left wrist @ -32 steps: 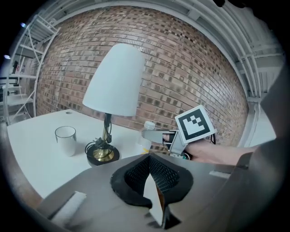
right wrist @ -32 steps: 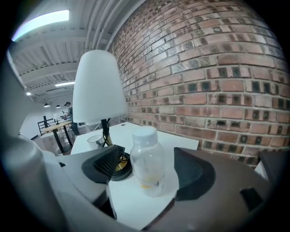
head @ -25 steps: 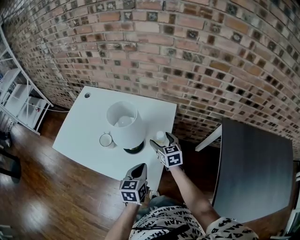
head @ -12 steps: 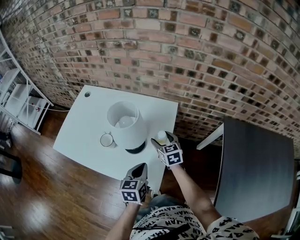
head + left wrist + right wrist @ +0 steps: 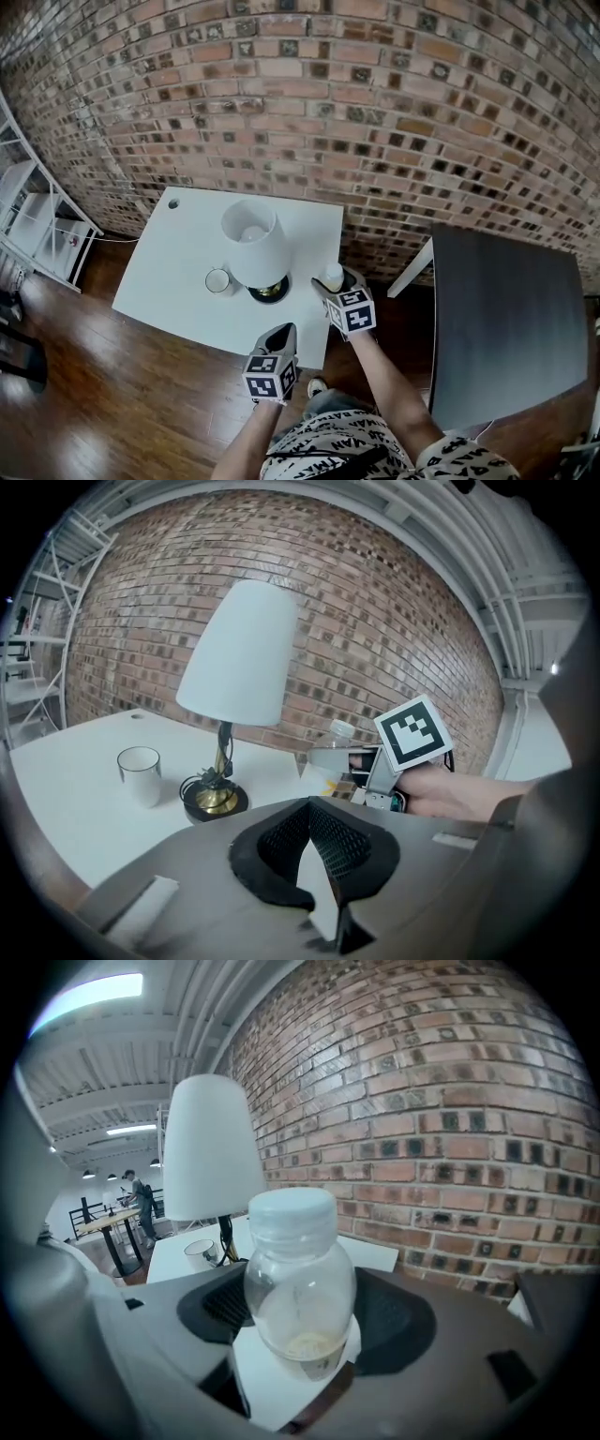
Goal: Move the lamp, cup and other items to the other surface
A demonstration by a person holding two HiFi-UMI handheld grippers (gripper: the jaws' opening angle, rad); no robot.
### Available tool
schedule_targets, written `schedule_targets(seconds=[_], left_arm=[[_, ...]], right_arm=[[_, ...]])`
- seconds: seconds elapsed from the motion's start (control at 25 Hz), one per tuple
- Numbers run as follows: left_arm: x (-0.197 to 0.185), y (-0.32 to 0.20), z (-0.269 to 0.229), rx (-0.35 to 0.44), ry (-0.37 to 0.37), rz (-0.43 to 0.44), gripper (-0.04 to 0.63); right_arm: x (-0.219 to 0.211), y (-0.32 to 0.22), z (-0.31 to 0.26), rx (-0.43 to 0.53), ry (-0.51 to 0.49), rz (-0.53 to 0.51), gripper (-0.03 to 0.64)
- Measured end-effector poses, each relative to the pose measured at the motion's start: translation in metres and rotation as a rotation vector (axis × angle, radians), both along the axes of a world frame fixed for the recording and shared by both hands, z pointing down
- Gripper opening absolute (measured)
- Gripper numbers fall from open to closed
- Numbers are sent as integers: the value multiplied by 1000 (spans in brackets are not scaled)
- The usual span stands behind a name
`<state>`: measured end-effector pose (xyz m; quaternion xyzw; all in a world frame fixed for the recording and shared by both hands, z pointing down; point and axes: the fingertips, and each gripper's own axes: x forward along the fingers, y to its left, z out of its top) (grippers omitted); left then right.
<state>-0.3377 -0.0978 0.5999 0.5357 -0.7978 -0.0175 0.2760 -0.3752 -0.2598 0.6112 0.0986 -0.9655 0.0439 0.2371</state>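
Seen from the wearer's head, the head view looks steeply down toward a brick wall [image 5: 375, 112]. It takes in the white table [image 5: 178, 281], a dark table [image 5: 506, 319] and the wooden floor [image 5: 112, 394]. Low in its frame are the left gripper [image 5: 279, 333] and the right gripper [image 5: 337, 281]. The left gripper view sits low, near tabletop height, and faces across the white table to the wall. The lamp [image 5: 234, 658] and cup [image 5: 139, 772] are near it, and the right gripper is at its right side. The right gripper view looks along the wall from close behind a bottle [image 5: 300, 1283] that fills its centre. All three views share the lamp and cup.
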Motion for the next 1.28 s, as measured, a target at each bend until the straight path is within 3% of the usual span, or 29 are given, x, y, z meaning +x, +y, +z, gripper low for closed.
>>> schedule_targets(seconds=[0.32, 0.68, 0.92, 1.28], left_arm=[[60, 27, -31, 29, -38, 137, 0], [176, 38, -42, 62, -18, 346, 0], [268, 12, -39, 52, -1, 525, 0], [404, -74, -41, 55, -21, 735, 0]], right_arm=[[100, 40, -42, 16, -29, 120, 333], [244, 72, -54, 29, -19, 302, 333], [361, 40, -55, 32, -5, 489, 333], [537, -48, -49, 42, 7, 721, 333]])
